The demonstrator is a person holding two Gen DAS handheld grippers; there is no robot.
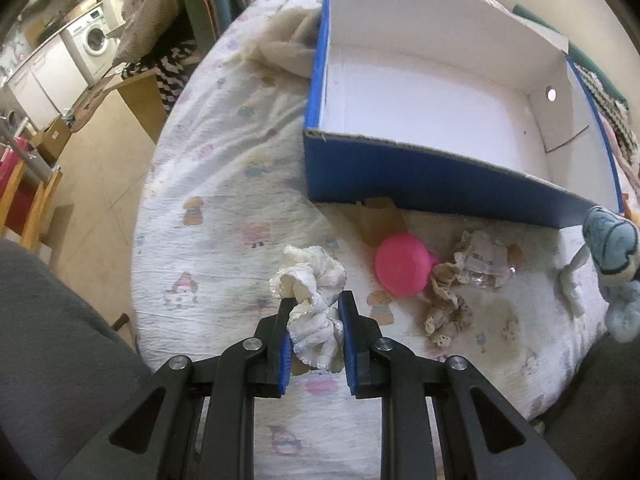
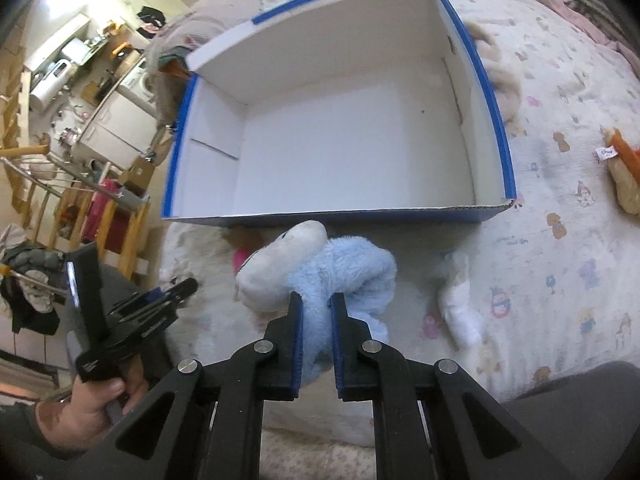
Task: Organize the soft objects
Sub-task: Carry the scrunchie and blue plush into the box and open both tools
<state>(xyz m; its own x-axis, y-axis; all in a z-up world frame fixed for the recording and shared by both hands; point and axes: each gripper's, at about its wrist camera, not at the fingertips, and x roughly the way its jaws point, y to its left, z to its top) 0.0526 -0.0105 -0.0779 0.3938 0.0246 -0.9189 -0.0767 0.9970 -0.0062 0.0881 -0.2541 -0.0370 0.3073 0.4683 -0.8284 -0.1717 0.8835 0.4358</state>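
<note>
My left gripper [image 1: 314, 300] pinches a white frilly scrunchie [image 1: 310, 280] just above the printed bedsheet [image 1: 224, 184]. My right gripper [image 2: 316, 300] clamps a blue plush toy [image 2: 340, 272], lifted in front of the blue box [image 2: 496, 96], which holds nothing.

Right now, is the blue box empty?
Empty: the blue box shows only bare white floor and walls in both views; the toys lie outside it.

We see a blue box [image 1: 420, 176] with white inside at twelve o'clock, a pink disc [image 1: 402, 270], and a pale-blue plush [image 2: 344, 276].
</note>
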